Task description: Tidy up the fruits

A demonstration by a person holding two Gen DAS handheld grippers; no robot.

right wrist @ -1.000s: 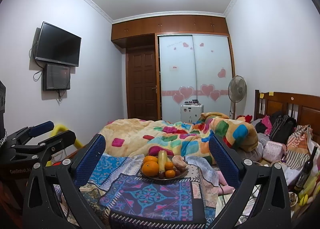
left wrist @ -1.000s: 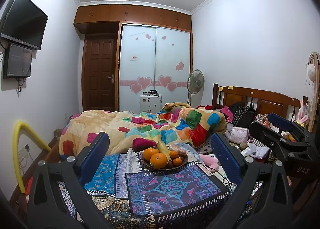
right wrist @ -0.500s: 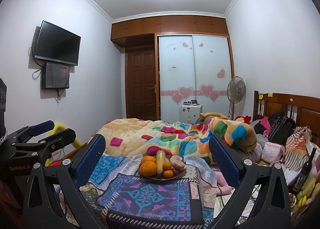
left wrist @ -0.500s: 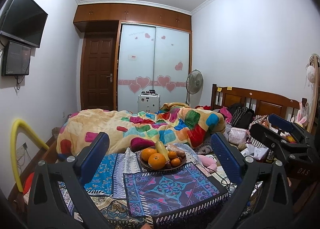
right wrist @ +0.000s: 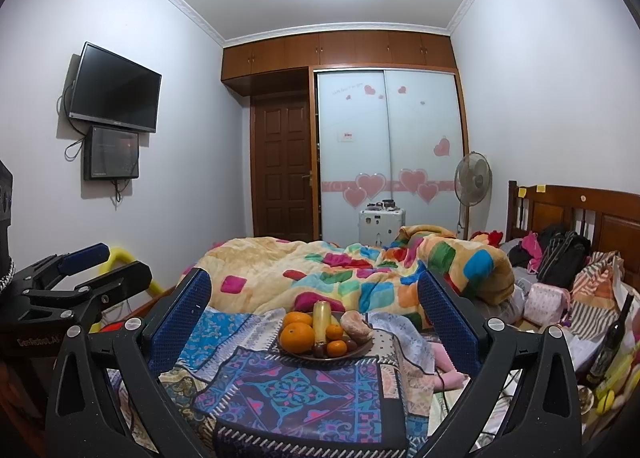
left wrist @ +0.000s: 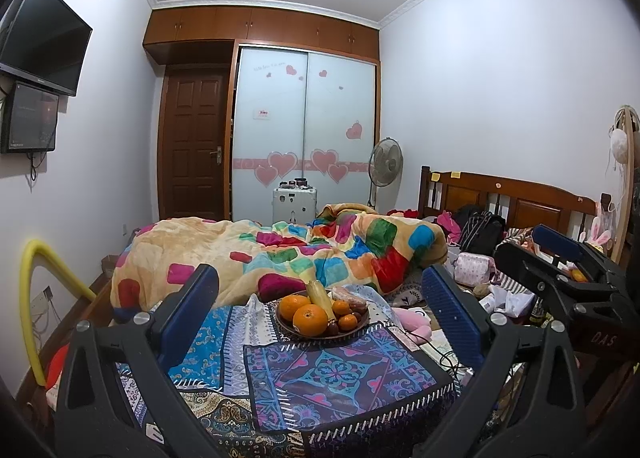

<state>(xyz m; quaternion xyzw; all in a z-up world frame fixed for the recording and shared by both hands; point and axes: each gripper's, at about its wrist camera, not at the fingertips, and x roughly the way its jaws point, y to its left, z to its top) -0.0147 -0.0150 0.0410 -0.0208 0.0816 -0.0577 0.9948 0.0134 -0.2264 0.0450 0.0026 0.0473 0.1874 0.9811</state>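
Observation:
A dark round plate (left wrist: pixel 304 334) of fruit sits at the far end of a patterned cloth (left wrist: pixel 340 382). It holds two large oranges (left wrist: pixel 309 319), small tangerines (left wrist: pixel 347 321), a yellow-green banana-like fruit (left wrist: pixel 319 295) and a wrapped brownish piece (left wrist: pixel 352 296). The same plate (right wrist: pixel 360 351) with oranges (right wrist: pixel 297 336) shows in the right wrist view. My left gripper (left wrist: pixel 320 302) is open and empty, short of the plate. My right gripper (right wrist: pixel 316 304) is open and empty, also short of the plate. Each gripper shows at the edge of the other's view.
A bed with a colourful quilt (left wrist: pixel 280 254) lies behind the plate. Bags and clothes (left wrist: pixel 476 234) pile by the wooden headboard at right. A dark bottle (right wrist: pixel 610 338) stands at the right. A yellow tube (left wrist: pixel 32 298) curves at left. A pink toy (left wrist: pixel 412 316) lies beside the cloth.
Both views have shifted slightly; the plate sits a little lower and nearer in the right wrist view. Both grippers stay open.

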